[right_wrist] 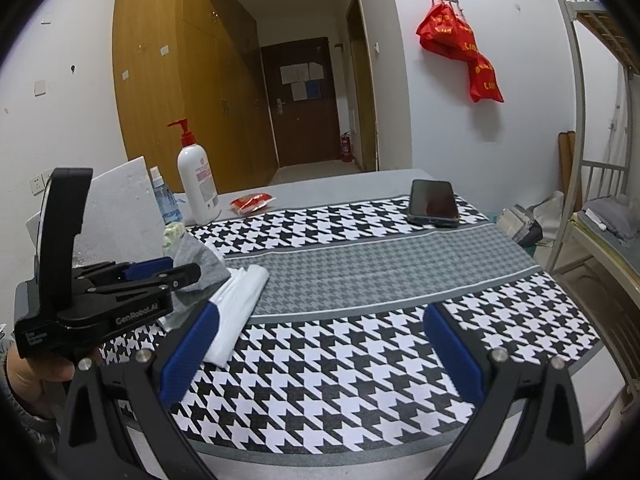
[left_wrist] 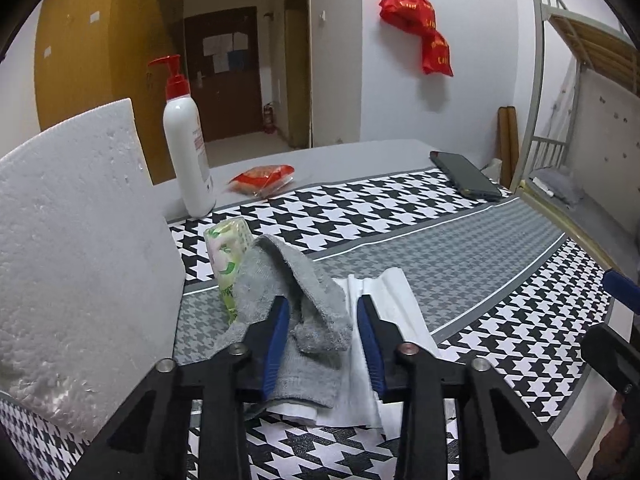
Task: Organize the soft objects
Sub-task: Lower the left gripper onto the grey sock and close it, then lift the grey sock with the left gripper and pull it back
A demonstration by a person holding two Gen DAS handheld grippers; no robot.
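A grey sock (left_wrist: 296, 304) lies crumpled on the houndstooth cloth, partly over a folded white cloth (left_wrist: 384, 320) and against a green-printed tissue pack (left_wrist: 226, 256). My left gripper (left_wrist: 323, 304) is open, its blue pads on either side of the sock, not closed on it. In the right wrist view the left gripper (right_wrist: 172, 270) shows at the left, over the sock (right_wrist: 200, 268) and white cloth (right_wrist: 240, 300). My right gripper (right_wrist: 320, 320) is open and empty above the patterned cloth near the front edge.
A white foam block (left_wrist: 80, 264) stands at the left. A white pump bottle (left_wrist: 188, 148), a red snack packet (left_wrist: 262, 178) and a black phone (left_wrist: 464, 176) lie farther back. A small spray bottle (right_wrist: 164, 196) stands by the foam. A bunk bed frame (right_wrist: 580, 120) is at the right.
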